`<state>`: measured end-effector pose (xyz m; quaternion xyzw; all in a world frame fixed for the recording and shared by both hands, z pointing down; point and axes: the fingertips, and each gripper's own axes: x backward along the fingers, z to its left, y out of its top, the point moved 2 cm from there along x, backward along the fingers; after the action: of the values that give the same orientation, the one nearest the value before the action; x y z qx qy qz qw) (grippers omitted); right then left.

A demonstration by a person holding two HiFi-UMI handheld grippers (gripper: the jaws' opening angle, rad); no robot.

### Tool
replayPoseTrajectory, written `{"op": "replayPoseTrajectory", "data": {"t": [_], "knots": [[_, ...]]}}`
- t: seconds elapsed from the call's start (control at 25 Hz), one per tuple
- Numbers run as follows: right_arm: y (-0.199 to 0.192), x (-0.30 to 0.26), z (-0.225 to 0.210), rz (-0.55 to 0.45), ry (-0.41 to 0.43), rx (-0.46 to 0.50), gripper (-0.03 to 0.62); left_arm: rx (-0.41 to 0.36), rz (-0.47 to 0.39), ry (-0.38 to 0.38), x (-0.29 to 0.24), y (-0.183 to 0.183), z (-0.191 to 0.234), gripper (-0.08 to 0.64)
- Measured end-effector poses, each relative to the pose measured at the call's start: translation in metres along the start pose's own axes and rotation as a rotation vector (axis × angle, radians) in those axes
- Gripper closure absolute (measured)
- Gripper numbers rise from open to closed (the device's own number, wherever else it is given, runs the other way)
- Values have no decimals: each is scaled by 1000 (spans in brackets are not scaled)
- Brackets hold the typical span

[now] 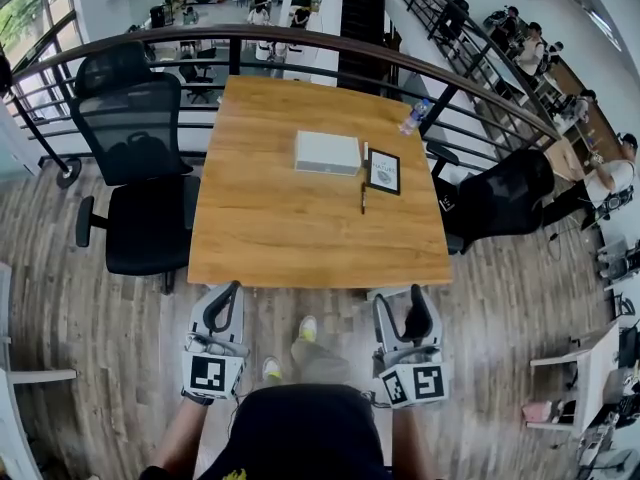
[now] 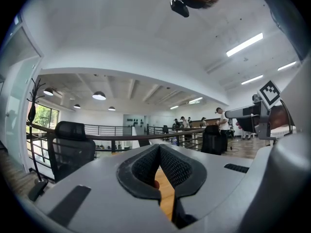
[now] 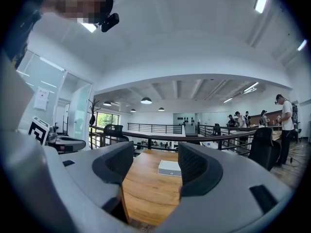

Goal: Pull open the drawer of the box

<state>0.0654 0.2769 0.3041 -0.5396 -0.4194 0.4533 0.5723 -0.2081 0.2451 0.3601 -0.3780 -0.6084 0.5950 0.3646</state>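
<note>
The white flat box lies at the middle of the far half of the wooden table; no drawer shows pulled out of it. Both grippers hang in front of the table's near edge, close to the person's body and far from the box. My left gripper has its pads meeting at the tips with nothing between them; the left gripper view shows the same at the gripper. My right gripper stands open and empty. In the right gripper view, the box shows far off through the wide gap of that gripper.
A framed card and a pen lie just right of the box. A water bottle lies near the far right corner. Black office chairs stand left and right of the table. A curved railing runs behind.
</note>
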Motion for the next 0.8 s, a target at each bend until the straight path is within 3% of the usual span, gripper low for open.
{"op": "replayPoseTrajectory", "data": {"t": [0.32, 0.8], "knots": [[-16, -49, -29, 2, 24, -12, 327, -19, -5, 23, -51, 2, 2, 543], [-23, -144, -111, -11, 82, -62, 334, -89, 21, 64, -172, 31, -10, 543]]}}
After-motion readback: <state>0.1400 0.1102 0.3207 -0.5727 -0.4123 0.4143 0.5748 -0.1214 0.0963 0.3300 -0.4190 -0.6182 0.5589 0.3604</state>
